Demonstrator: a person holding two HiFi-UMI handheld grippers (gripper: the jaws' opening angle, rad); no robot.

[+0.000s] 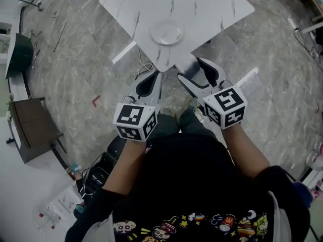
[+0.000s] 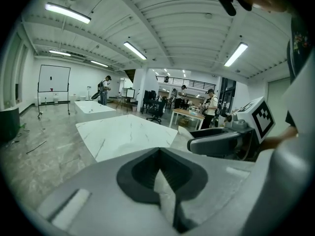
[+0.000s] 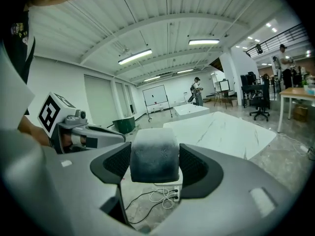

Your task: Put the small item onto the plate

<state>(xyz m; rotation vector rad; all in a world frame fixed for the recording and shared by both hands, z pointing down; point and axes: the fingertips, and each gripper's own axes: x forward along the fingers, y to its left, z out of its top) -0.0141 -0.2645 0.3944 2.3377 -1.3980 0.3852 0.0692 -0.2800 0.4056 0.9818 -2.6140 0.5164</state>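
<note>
A round clear plate (image 1: 166,34) lies near the front corner of the white marble table (image 1: 212,9). My right gripper (image 1: 192,70) hovers just off that corner, shut on a small dark grey block (image 1: 189,66). In the right gripper view the block (image 3: 154,154) fills the gap between the jaws, with the table (image 3: 221,132) ahead to the right. My left gripper (image 1: 153,79) is level with it on the left, jaws shut with nothing between them (image 2: 162,178). The plate does not show in either gripper view.
A white power strip with cables (image 3: 167,193) lies on the grey floor under the table corner. A dark cabinet (image 1: 33,127) and a green bin (image 1: 19,54) stand at the left. Another white table (image 2: 93,107) and people stand far off.
</note>
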